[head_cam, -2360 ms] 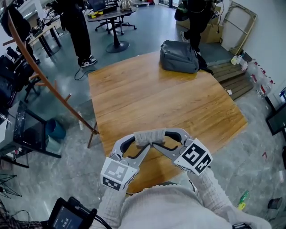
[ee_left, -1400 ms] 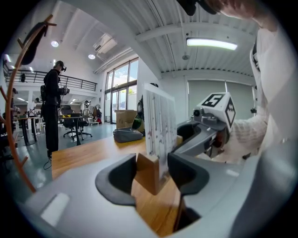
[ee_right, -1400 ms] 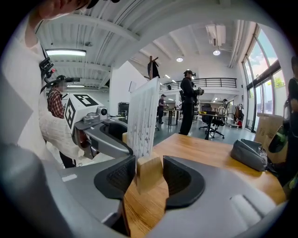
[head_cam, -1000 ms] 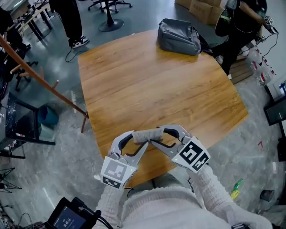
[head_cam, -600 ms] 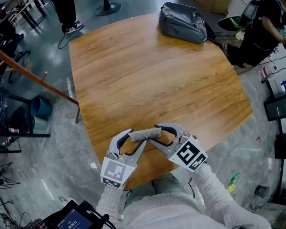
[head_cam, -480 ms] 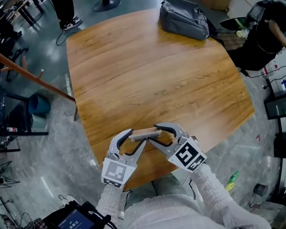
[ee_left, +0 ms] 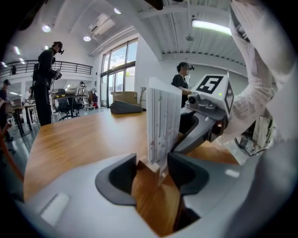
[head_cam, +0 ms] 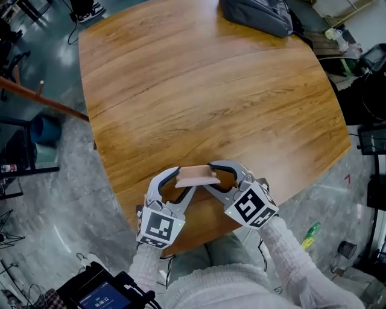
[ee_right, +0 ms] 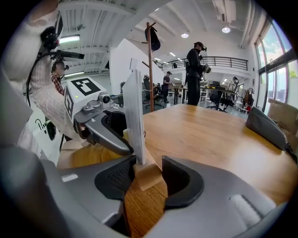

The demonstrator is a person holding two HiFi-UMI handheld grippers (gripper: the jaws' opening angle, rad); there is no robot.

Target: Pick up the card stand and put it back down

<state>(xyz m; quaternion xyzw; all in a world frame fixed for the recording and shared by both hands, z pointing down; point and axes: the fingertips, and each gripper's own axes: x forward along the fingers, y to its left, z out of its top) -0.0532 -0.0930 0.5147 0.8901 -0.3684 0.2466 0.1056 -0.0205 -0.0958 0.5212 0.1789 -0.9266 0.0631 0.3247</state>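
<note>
The card stand (head_cam: 196,176), a small wooden block holding an upright white card, hangs between my two grippers near the table's front edge. My left gripper (head_cam: 177,180) is shut on the block's left end and my right gripper (head_cam: 216,172) on its right end. In the left gripper view the block (ee_left: 149,168) sits between the pads, with the card (ee_left: 163,121) rising above it. In the right gripper view the block (ee_right: 150,176) fills the gap; these jaws have just been closing on it. Whether the block touches the wooden table (head_cam: 211,78) I cannot tell.
A grey bag (head_cam: 256,15) lies at the table's far edge. A wooden coat-rack pole (head_cam: 36,99) slants at the left, beyond the table. People stand farther off in the room (ee_right: 194,74). The table's front edge (head_cam: 199,238) is right under my hands.
Both grippers have come down toward the table with the card stand held between them. The card, edge-on before, now shows its flat base from above.
</note>
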